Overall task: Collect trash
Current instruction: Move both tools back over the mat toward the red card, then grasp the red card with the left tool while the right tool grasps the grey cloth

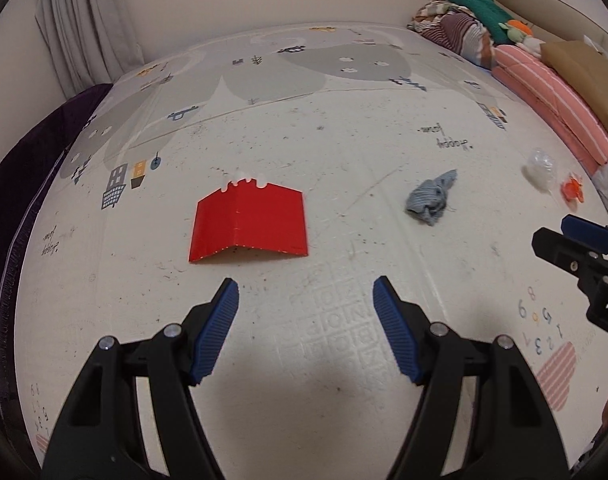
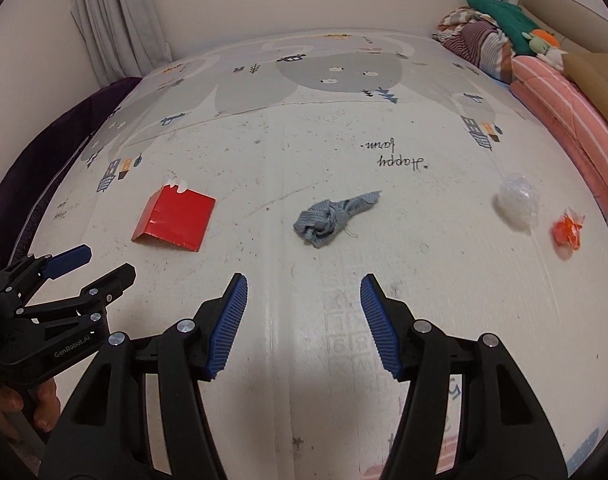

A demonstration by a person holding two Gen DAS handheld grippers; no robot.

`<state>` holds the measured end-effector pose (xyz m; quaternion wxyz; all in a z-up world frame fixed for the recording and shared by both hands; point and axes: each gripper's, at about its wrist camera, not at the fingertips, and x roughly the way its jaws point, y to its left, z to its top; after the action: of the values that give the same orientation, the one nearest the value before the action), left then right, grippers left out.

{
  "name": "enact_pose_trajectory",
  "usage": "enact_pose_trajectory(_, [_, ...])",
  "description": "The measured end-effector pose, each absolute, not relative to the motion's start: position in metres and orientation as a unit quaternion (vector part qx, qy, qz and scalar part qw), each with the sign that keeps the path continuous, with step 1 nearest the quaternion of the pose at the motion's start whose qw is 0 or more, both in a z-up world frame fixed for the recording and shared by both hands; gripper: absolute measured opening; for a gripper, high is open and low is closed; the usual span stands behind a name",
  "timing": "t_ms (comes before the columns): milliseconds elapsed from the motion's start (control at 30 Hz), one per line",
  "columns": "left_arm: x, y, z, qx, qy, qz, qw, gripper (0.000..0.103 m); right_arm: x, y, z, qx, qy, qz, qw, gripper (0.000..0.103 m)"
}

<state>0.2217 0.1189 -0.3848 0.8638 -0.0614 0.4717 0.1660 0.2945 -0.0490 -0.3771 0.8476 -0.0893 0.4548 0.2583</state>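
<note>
Four pieces of trash lie in a loose row on a cream play mat printed with grey hills, little houses and the words "Happy town", its surface speckled with dark crumbs. Farthest left is a flattened red carton with a white scalloped edge at its far end, one panel bent up like a low tent. To its right, well apart, sits a crumpled grey-blue cloth; further right is a scrunched ball of clear plastic wrap, and just beside that a small orange wrapper near the edge of the pink striped bedding that runs along the right side of the mat. The left tongs hover over the mat just short of the red carton, their blue ribbed pads standing wide with nothing between them. The right tongs hover short of the grey-blue cloth, also spread apart and empty, a little narrower than the left pair. A grey curtain hangs at the far wall, and a dark purple blanket borders the mat's left edge
</note>
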Motion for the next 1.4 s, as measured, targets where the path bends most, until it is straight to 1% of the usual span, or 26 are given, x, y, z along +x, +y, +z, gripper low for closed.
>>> enact_pose_trajectory(400, [0.269,0.172,-0.482,-0.081,0.487,0.206,0.845,0.070,0.350,-0.011,-0.450,-0.103,0.470,0.277,0.831,0.057])
enact_pose_trajectory(567, [0.280,0.187,-0.494,-0.110,0.472,0.210,0.849,0.070,0.363,-0.005,-0.462,-0.110,0.470,0.283,0.829,0.057])
enact_pose_trajectory(767, [0.299,0.191,-0.493,-0.109,0.456,0.214,0.857,0.070,0.377,0.003,-0.470,-0.118,0.464,0.284,0.830,0.057])
enact_pose_trajectory(800, [0.301,0.191,-0.493,-0.110,0.456,0.213,0.857,0.067,0.379,0.004,-0.470,-0.118,0.463,0.284,0.831,0.057])
enact_pose_trajectory(867, [0.303,0.192,-0.492,-0.113,0.453,0.208,0.859,0.056,0.383,0.007,-0.471,-0.118,0.461,0.284,0.832,0.057])
enact_pose_trajectory(933, [0.304,0.191,-0.491,-0.112,0.452,0.199,0.862,0.040,0.387,0.010,-0.474,-0.117,0.462,0.283,0.832,0.057])
enact_pose_trajectory(967, [0.305,0.189,-0.489,-0.108,0.450,0.196,0.865,0.035,0.390,0.011,-0.475,-0.115,0.463,0.283,0.832,0.057])
enact_pose_trajectory(1033, [0.306,0.184,-0.485,-0.098,0.445,0.188,0.870,0.017,0.395,0.013,-0.480,-0.113,0.464,0.278,0.834,0.062])
enact_pose_trajectory(1067, [0.307,0.180,-0.483,-0.089,0.443,0.183,0.873,0.013,0.398,0.013,-0.483,-0.111,0.466,0.273,0.834,0.063])
enact_pose_trajectory(1100, [0.308,0.177,-0.482,-0.080,0.442,0.180,0.875,0.006,0.400,0.014,-0.487,-0.108,0.470,0.268,0.834,0.063])
enact_pose_trajectory(1167, [0.308,0.169,-0.478,-0.064,0.440,0.172,0.879,0.005,0.405,0.013,-0.493,-0.103,0.477,0.260,0.833,0.063])
enact_pose_trajectory(1200, [0.307,0.165,-0.476,-0.058,0.440,0.167,0.880,0.003,0.407,0.014,-0.496,-0.105,0.479,0.258,0.832,0.062])
enact_pose_trajectory(1267, [0.306,0.159,-0.473,-0.052,0.441,0.159,0.882,0.002,0.409,0.014,-0.501,-0.115,0.485,0.247,0.831,0.052])
enact_pose_trajectory(1300, [0.305,0.156,-0.471,-0.052,0.441,0.156,0.882,0.002,0.410,0.013,-0.502,-0.122,0.485,0.240,0.832,0.039])
enact_pose_trajectory(1333, [0.303,0.153,-0.469,-0.049,0.441,0.153,0.883,0.002,0.411,0.012,-0.501,-0.126,0.484,0.238,0.832,0.033])
enact_pose_trajectory(1400, [0.302,0.146,-0.466,-0.039,0.442,0.149,0.884,0.002,0.413,0.008,-0.498,-0.121,0.491,0.237,0.830,0.025])
